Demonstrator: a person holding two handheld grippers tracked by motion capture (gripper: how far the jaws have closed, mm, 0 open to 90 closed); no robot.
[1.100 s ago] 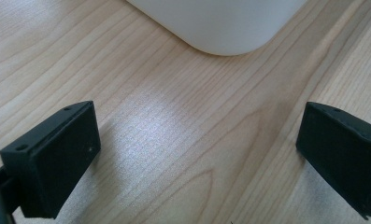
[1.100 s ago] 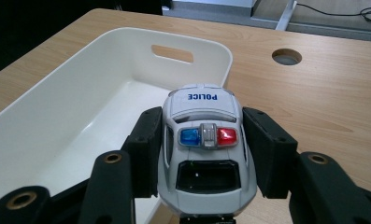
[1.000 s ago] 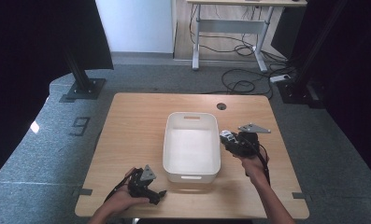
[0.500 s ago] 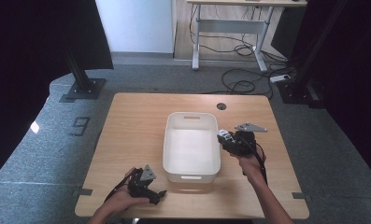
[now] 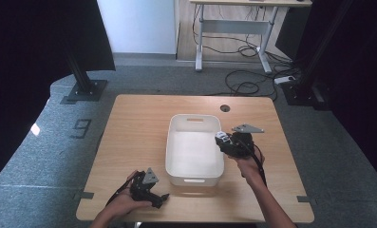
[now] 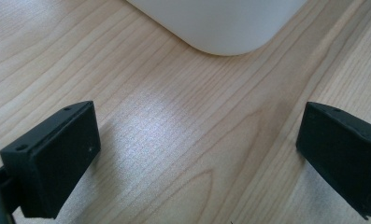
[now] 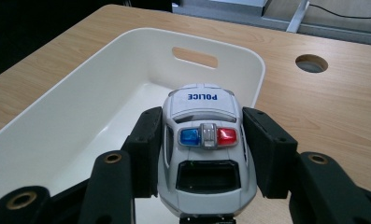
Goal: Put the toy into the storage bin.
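A: Right gripper (image 7: 202, 154) status?

B: Clamped on toy police car (image 7: 203, 140), one jaw on each flank. Roof light bar up, "POLICE" hood lettering pointing away from camera. Car held above right rim of white bin (image 7: 80, 93), nose toward bin's far end with the handle slot.

A: In high view?

B: Same. Right gripper (image 5: 222, 140) at bin's (image 5: 194, 178) right edge, about midway along it, car (image 5: 221, 138) at the tip over the rim. Bin sits mid-table (image 5: 129, 123).

A: Left gripper?

B: Left gripper (image 5: 163, 196) low near front edge of table, just beside bin's near-left corner. Jaws spread wide, nothing between, just bare wood (image 6: 183, 154). Bin corner (image 6: 220, 23) ahead of jaws, apart from them.
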